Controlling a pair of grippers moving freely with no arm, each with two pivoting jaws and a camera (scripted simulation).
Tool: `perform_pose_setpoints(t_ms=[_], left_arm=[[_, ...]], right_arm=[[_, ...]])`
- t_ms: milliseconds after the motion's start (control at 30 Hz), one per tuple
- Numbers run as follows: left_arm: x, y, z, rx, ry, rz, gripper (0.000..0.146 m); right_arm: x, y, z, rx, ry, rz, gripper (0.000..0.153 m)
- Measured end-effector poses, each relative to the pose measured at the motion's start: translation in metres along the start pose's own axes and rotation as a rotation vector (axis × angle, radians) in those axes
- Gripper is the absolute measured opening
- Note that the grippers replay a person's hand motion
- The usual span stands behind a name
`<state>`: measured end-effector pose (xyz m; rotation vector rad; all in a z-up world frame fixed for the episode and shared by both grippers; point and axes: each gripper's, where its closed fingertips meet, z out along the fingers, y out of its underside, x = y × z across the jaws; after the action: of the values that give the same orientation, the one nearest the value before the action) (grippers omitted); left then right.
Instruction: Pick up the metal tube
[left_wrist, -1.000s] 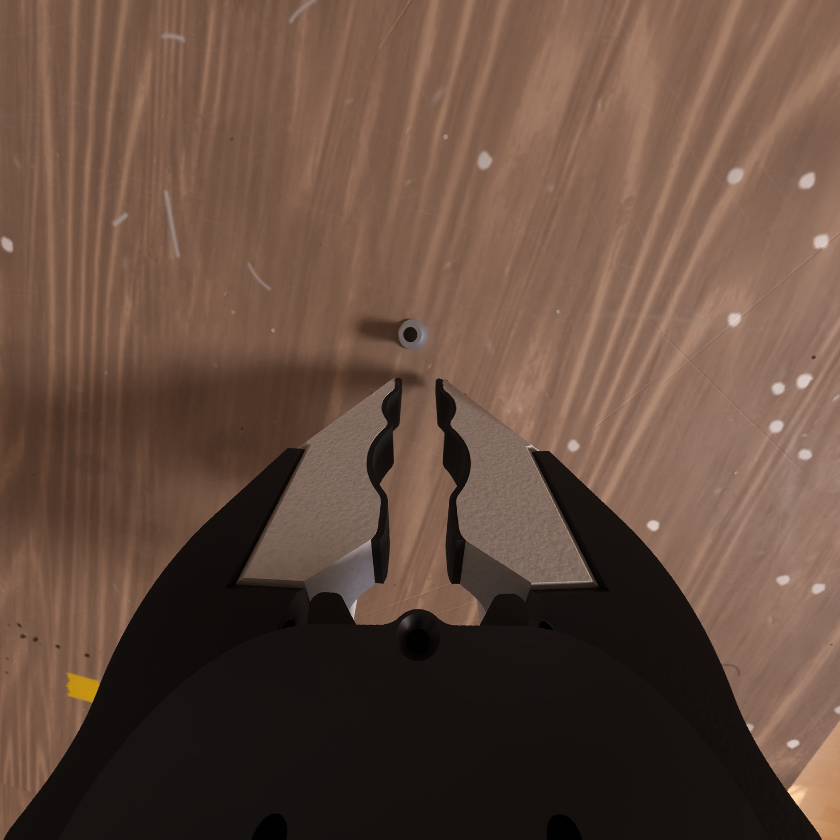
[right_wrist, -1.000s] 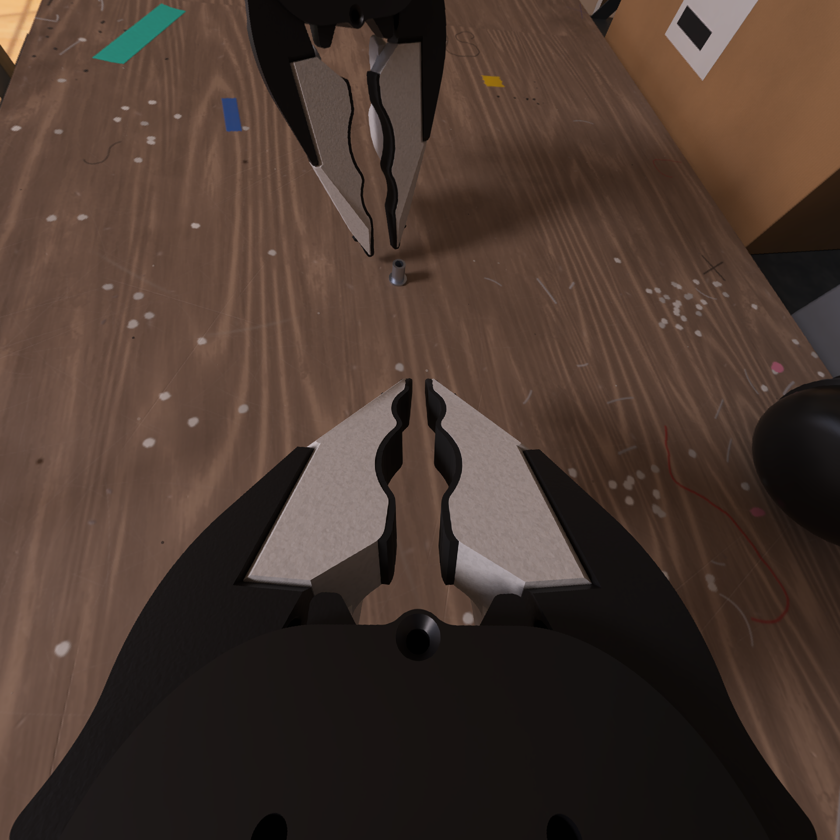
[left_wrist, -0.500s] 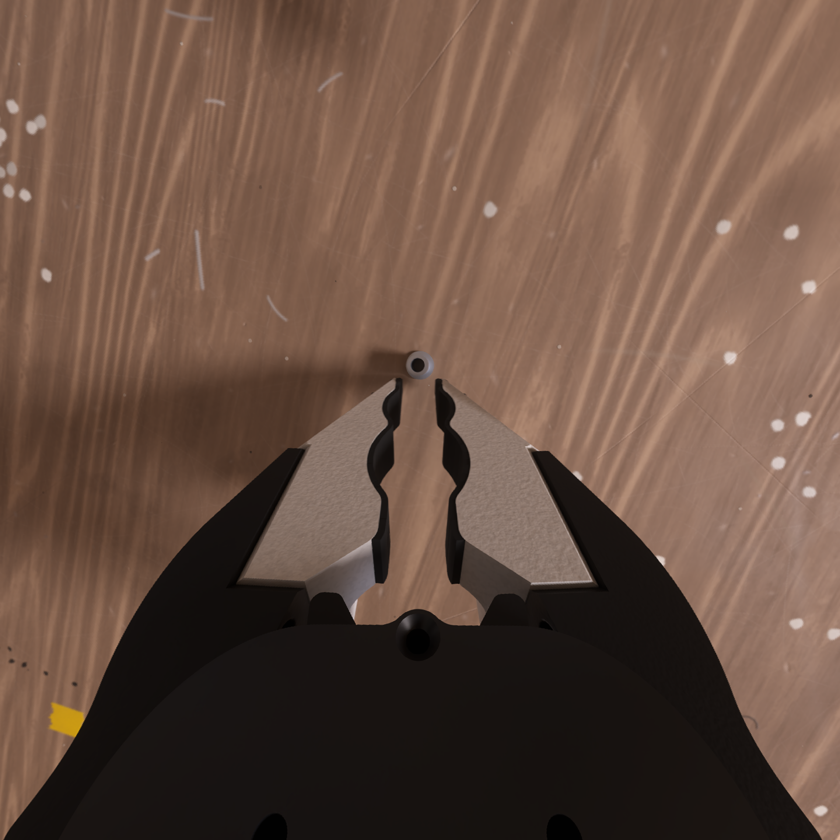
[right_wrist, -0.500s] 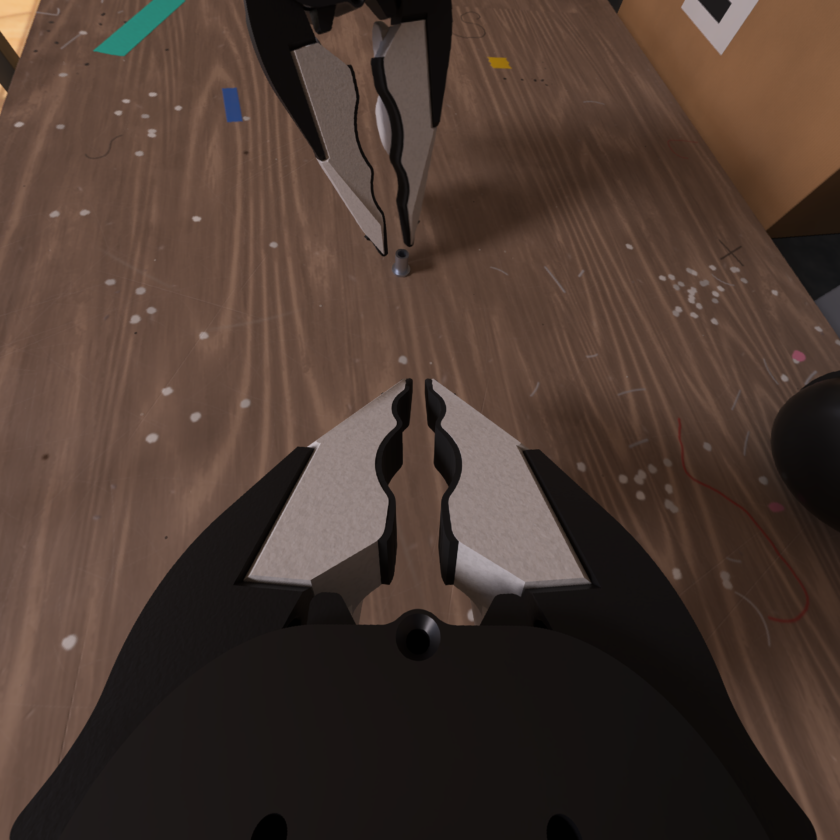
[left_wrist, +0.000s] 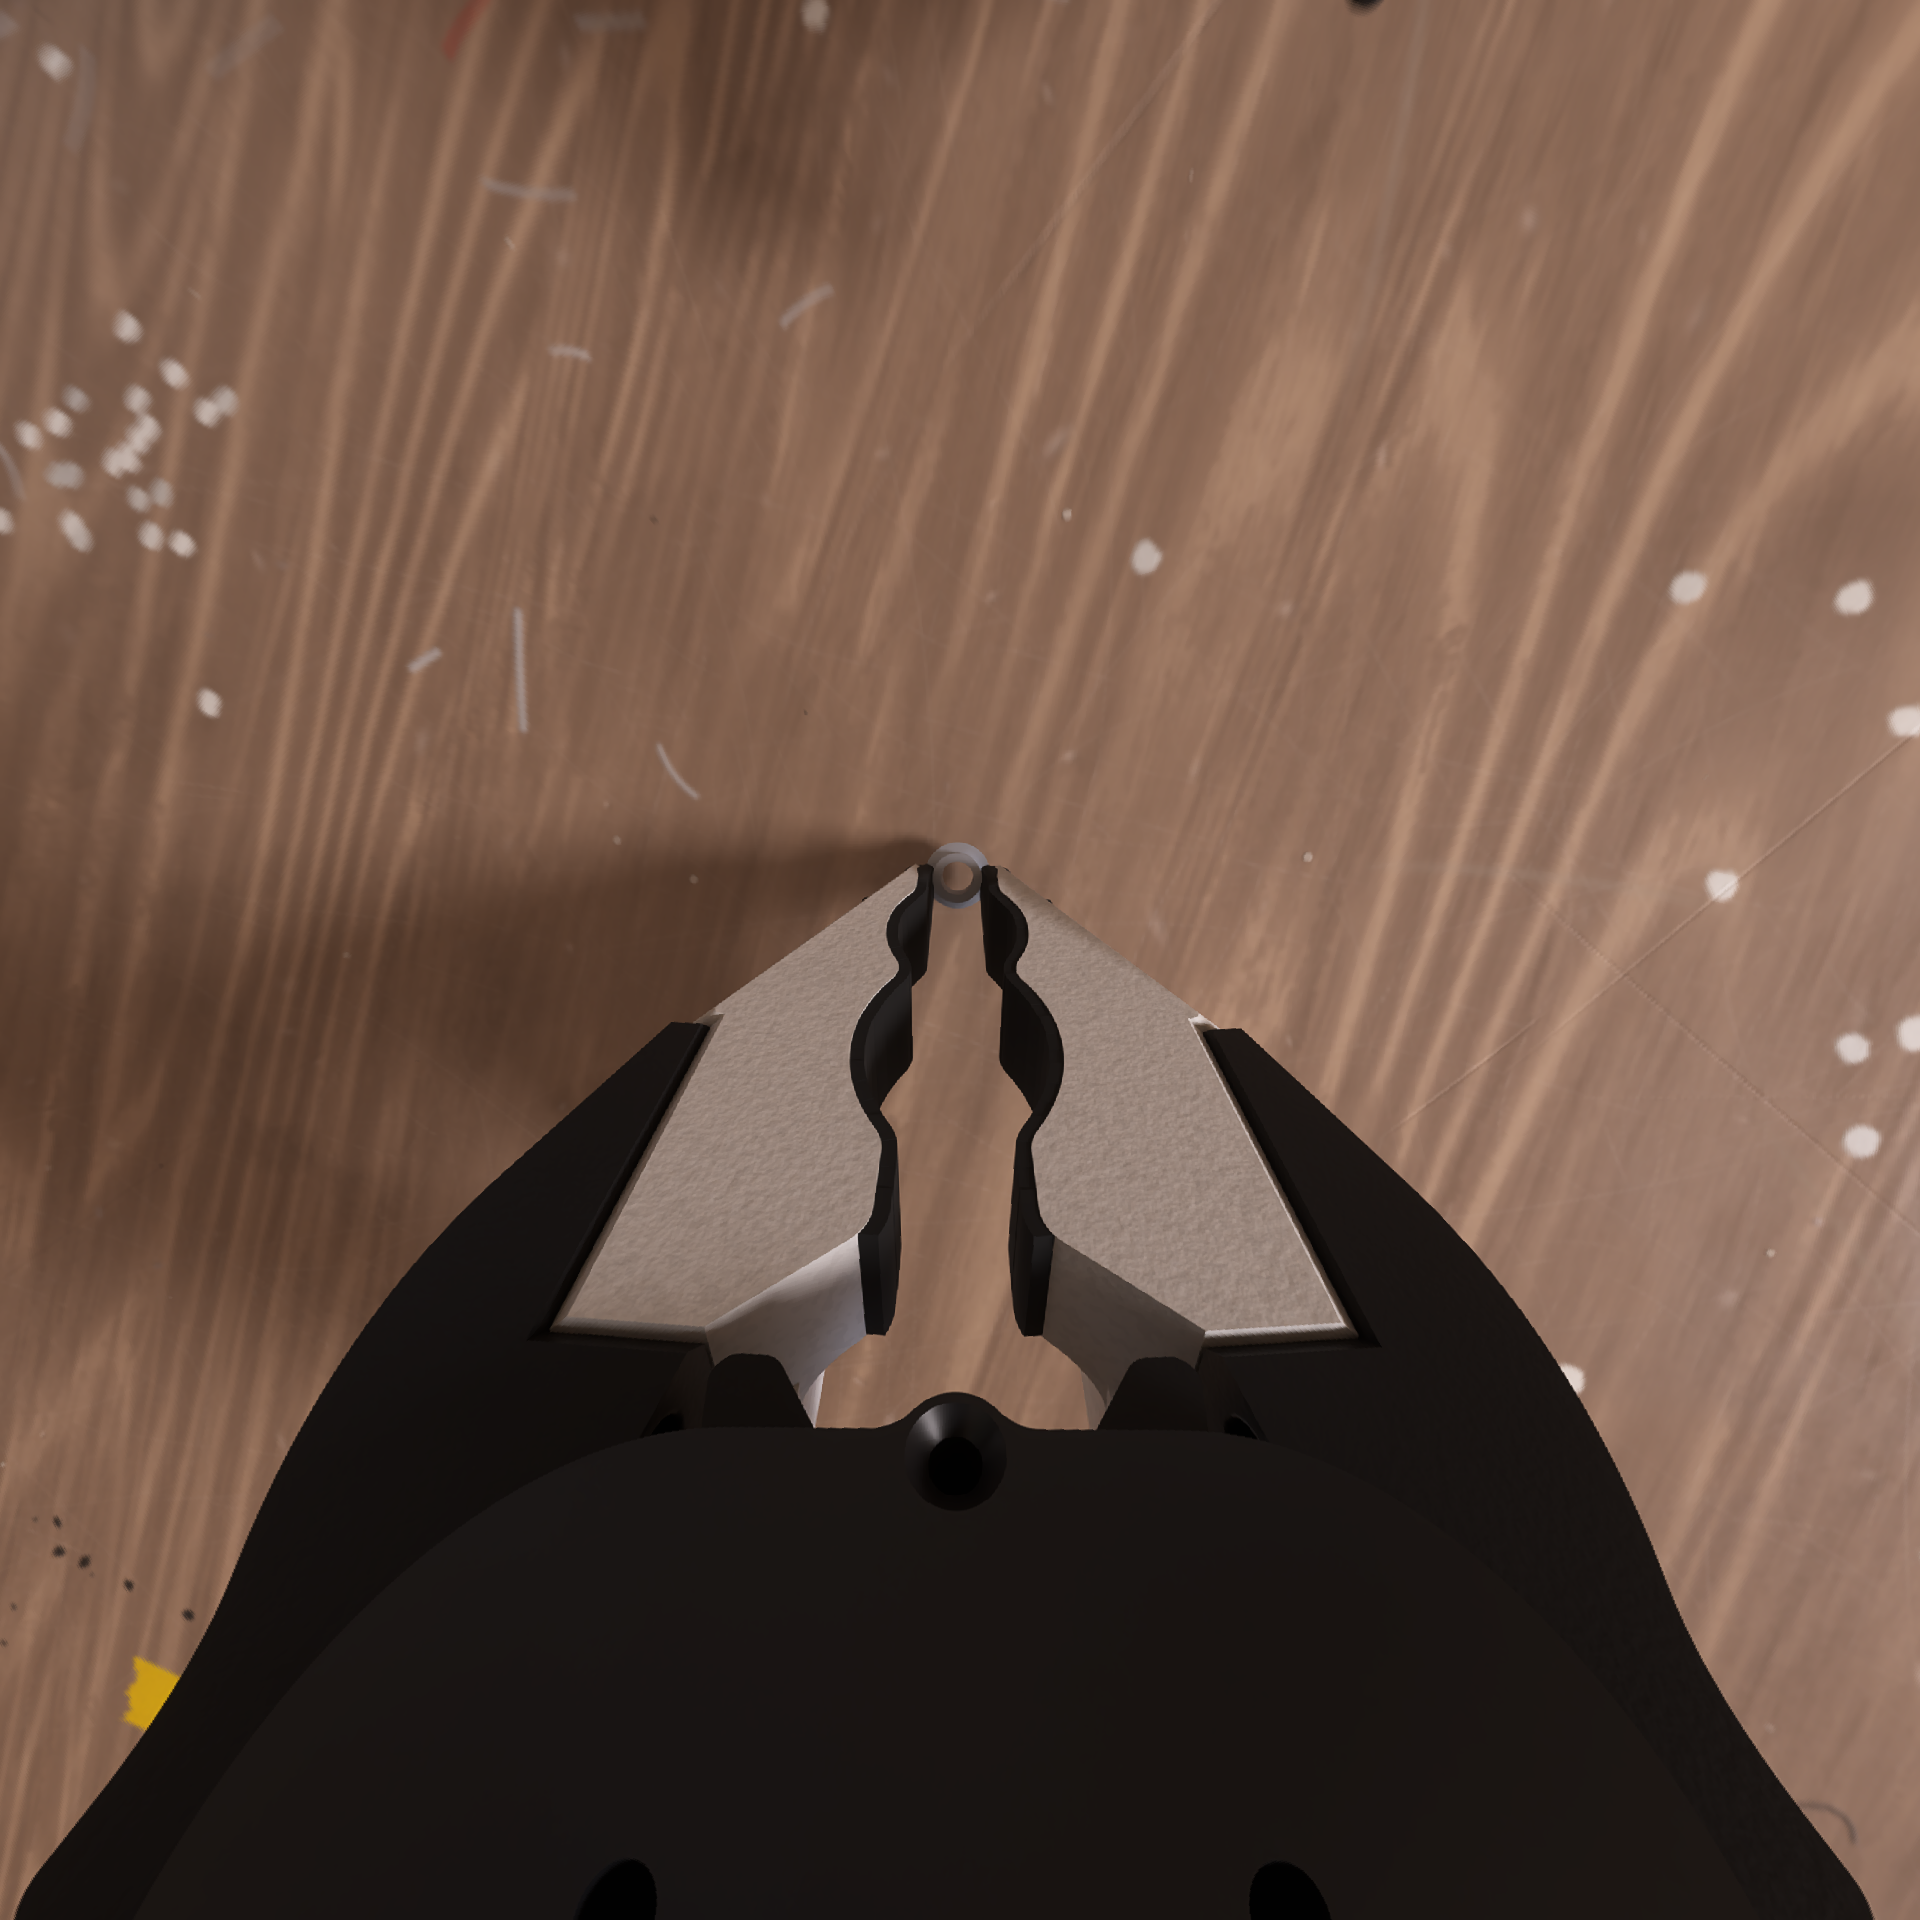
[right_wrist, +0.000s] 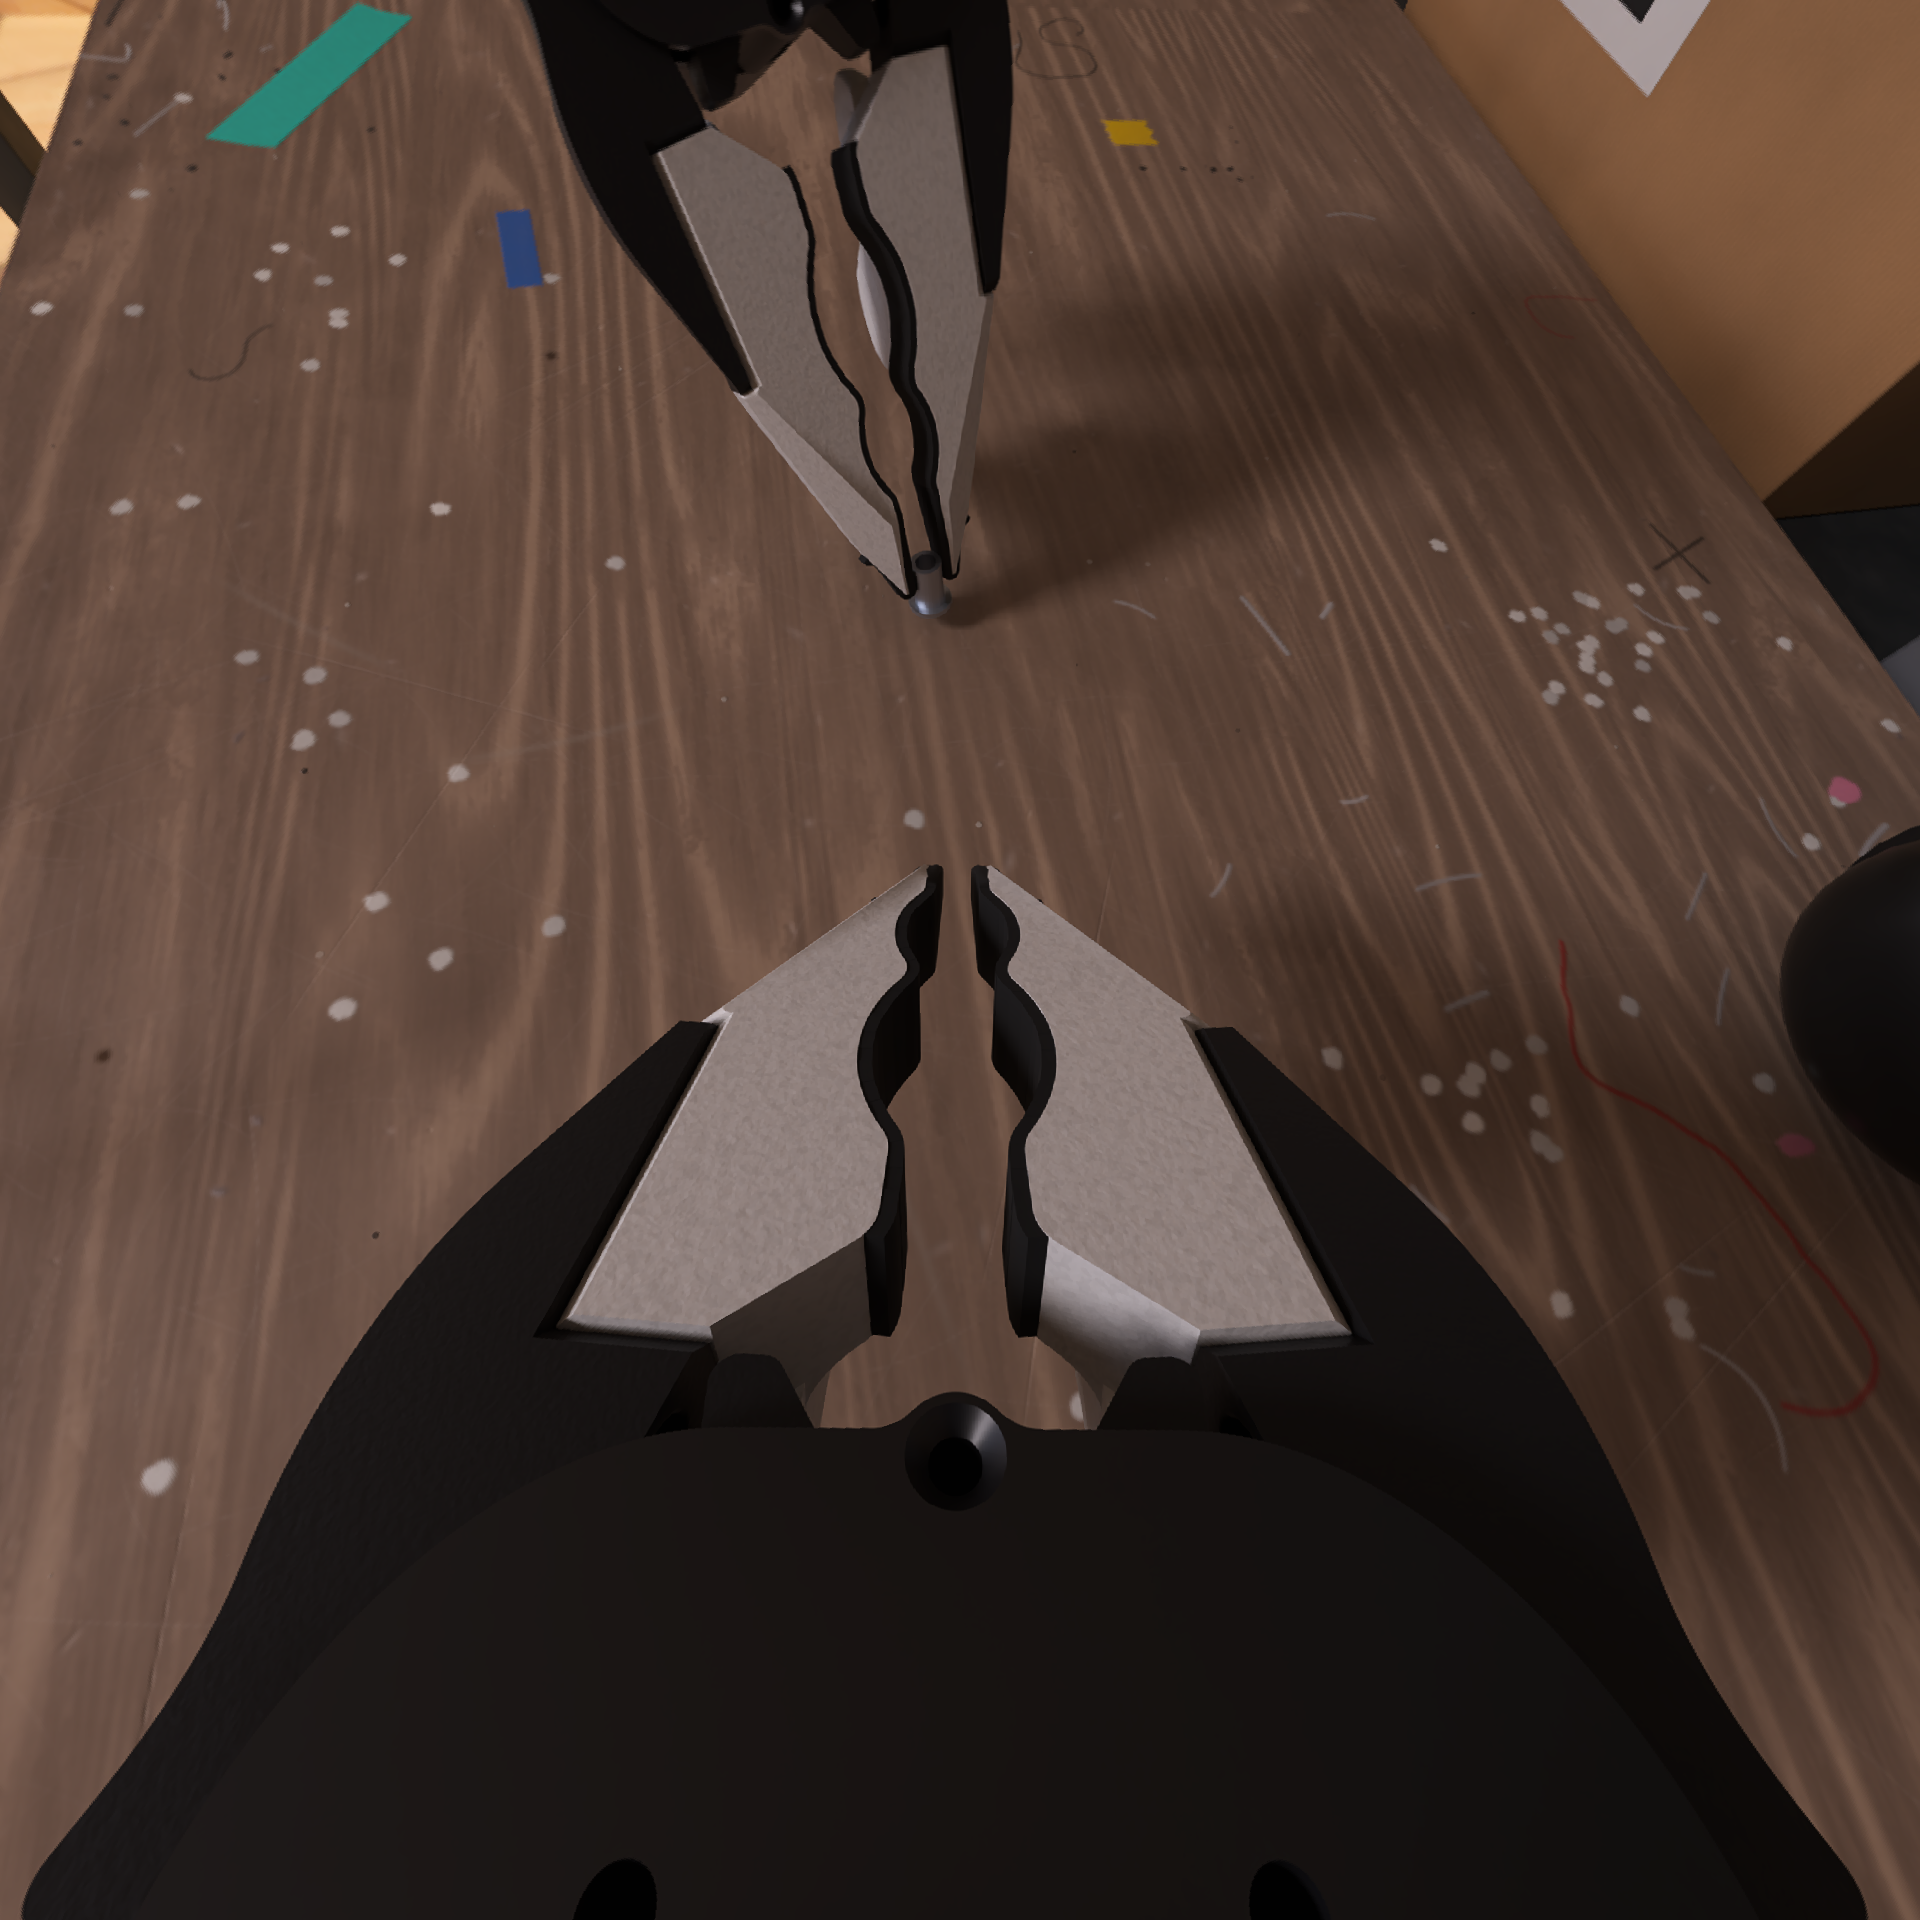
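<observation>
The metal tube (left_wrist: 956, 859) is a tiny grey cylinder standing upright on the wooden table (left_wrist: 1351, 416). In the left wrist view I look down its bore, and it sits right between my left gripper's (left_wrist: 956, 883) fingertips. The jaws have narrowed onto it on both sides. In the right wrist view the left gripper (right_wrist: 925, 577) points steeply down, and the tube's (right_wrist: 928, 601) base shows below its tips, resting on the table. My right gripper (right_wrist: 956, 883) is empty, its jaws a narrow gap apart, hovering well short of the tube.
A brown cardboard box (right_wrist: 1714, 208) stands at the table's far right. A black rounded object (right_wrist: 1860, 1018) is at the right edge, with a red thread (right_wrist: 1714, 1174) beside it. Teal (right_wrist: 307, 78), blue (right_wrist: 517, 247) and yellow (right_wrist: 1127, 132) tape bits lie far off.
My left gripper has come down over the tube, so the tube went from ahead of the tips to between them, and the jaws have narrowed. The right gripper has hardly moved.
</observation>
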<state>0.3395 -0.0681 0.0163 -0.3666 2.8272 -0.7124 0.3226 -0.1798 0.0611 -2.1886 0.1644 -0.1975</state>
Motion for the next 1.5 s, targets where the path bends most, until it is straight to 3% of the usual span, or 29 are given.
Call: perform_pose_setpoints(t_ms=[300, 533, 867, 1167, 1500], left_arm=[[0.003, -0.049, -0.023, 0.242, -0.133, 0.104, 0.009], [0.011, -0.084, -0.034, 0.369, -0.231, 0.206, 0.009], [0.020, -0.104, -0.033, 0.398, -0.322, 0.318, 0.009], [0.026, -0.112, -0.034, 0.424, -0.326, 0.361, 0.009], [0.030, -0.115, -0.032, 0.436, -0.333, 0.380, 0.009]], right_arm=[[0.001, -0.015, 0.000, 0.063, -0.022, 0.143, 0.008], [0.002, -0.033, -0.005, 0.212, -0.083, 0.358, 0.010], [0.003, -0.039, -0.003, 0.299, -0.186, 0.523, 0.016], [0.005, -0.044, -0.011, 0.386, -0.277, 0.613, 0.011], [0.005, -0.043, -0.011, 0.378, -0.267, 0.599, 0.002]])
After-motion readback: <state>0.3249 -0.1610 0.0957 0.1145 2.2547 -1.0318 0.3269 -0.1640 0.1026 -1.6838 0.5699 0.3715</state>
